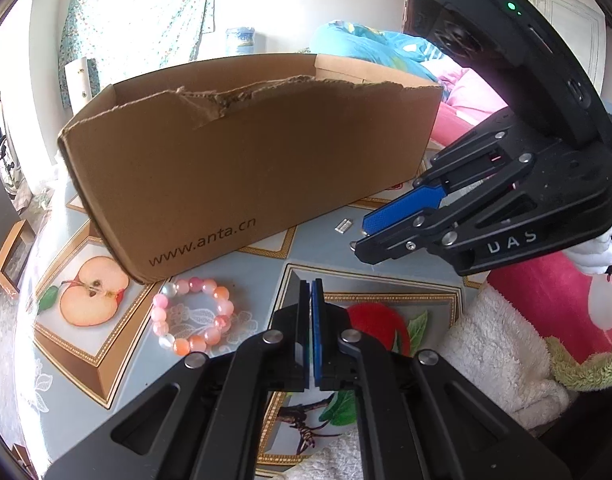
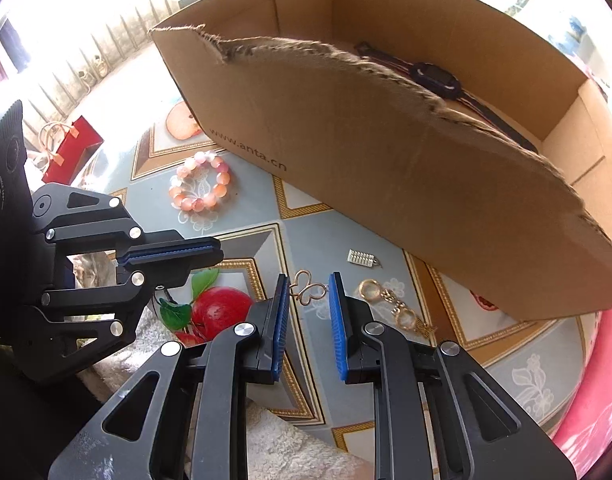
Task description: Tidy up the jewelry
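Note:
A gold butterfly-shaped charm [image 2: 307, 291] spans the gap between the blue pads of my right gripper [image 2: 309, 285], touching both, so the jaws are shut on it. In the left wrist view the right gripper [image 1: 359, 236] comes in from the right just above the table, with a small ring at its tip. My left gripper [image 1: 310, 294] is shut on nothing and hovers near a pink bead bracelet [image 1: 190, 316] [image 2: 200, 186]. A gold linked-ring piece [image 2: 385, 300] and a small silver clasp [image 2: 361, 258] [image 1: 343, 225] lie on the cloth. The torn cardboard box [image 1: 242, 160] [image 2: 385, 152] holds a dark strap [image 2: 435, 76].
The table wears a grey cloth [image 2: 306, 232] printed with fruit pictures. A white fluffy towel [image 1: 501, 356] and pink fabric [image 1: 545, 300] lie at the near right edge. A red bag [image 2: 72, 148] sits below the table's far left side.

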The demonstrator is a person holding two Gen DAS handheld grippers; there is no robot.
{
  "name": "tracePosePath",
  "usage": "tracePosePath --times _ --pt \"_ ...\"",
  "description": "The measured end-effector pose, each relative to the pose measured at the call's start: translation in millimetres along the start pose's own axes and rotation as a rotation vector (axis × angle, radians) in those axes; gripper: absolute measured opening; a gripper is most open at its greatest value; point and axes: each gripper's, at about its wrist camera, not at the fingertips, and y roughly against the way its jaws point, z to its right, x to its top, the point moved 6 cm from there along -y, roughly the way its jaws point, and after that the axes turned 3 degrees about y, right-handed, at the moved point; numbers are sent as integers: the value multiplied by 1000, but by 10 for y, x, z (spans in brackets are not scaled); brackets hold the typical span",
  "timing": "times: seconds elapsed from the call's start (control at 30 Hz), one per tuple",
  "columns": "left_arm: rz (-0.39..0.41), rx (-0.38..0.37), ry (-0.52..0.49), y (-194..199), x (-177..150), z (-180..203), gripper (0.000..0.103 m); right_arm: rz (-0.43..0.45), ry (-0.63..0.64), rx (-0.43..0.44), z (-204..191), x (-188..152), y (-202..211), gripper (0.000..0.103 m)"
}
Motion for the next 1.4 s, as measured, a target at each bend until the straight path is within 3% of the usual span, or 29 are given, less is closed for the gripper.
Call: tracePosePath --times 0.07,0.27,0.7,0.97,1.07,1.17,1.4 --pt "1 -22 -12 -57 60 69 2 11 -43 -13 73 -96 82 18" --pt "-9 -80 -69 -310 265 320 17 46 -161 -44 319 -386 301 18" --pt "-91 -45 -200 -753 444 510 17 112 -228 -15 590 -625 472 18" --pt "-105 -51 -258 -766 438 568 10 135 -242 2 558 -776 568 18" --pt "-103 -50 -259 -735 413 579 10 137 -242 5 611 -666 504 18" --pt "-101 -50 -261 -715 413 584 0 141 -245 2 604 -666 522 18" --pt "-95 -45 -260 -675 420 585 0 158 -247 -8 578 -685 613 18"
